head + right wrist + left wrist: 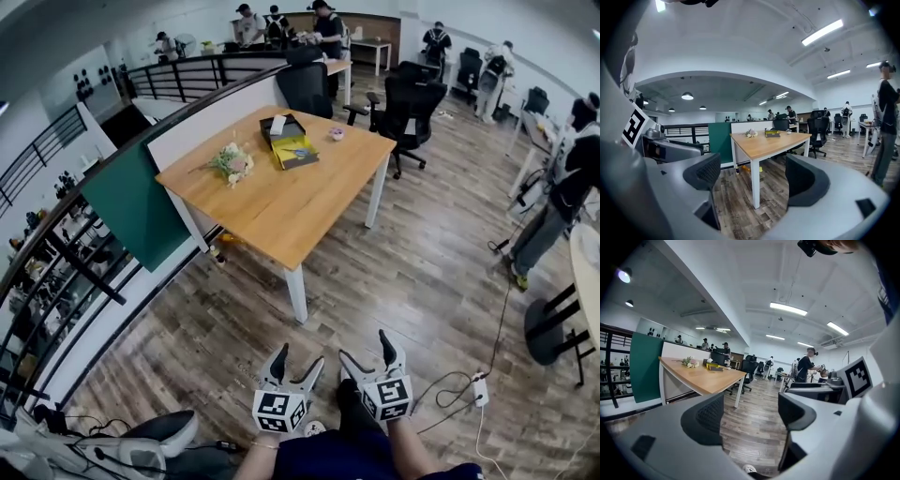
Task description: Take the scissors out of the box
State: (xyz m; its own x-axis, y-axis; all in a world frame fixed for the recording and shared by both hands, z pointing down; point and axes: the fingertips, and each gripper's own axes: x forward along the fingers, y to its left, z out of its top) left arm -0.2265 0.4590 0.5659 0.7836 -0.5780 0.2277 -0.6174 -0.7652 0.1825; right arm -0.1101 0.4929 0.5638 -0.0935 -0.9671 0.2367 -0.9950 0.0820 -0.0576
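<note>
Both hand-held grey claws, the left gripper [300,357] and the right gripper [366,347], are hovering side by side low over the brown wood-plank floor [422,281]. Each is holding its jaws wide apart with only floor showing between them. Both are sitting well apart from the light wooden rectangular table with white legs [281,211], where the dark open box with a yellow flap [291,141] is lying on the far part near a small bouquet of pale flowers [232,162]. The scissors are too small to pick out at this range.
</note>
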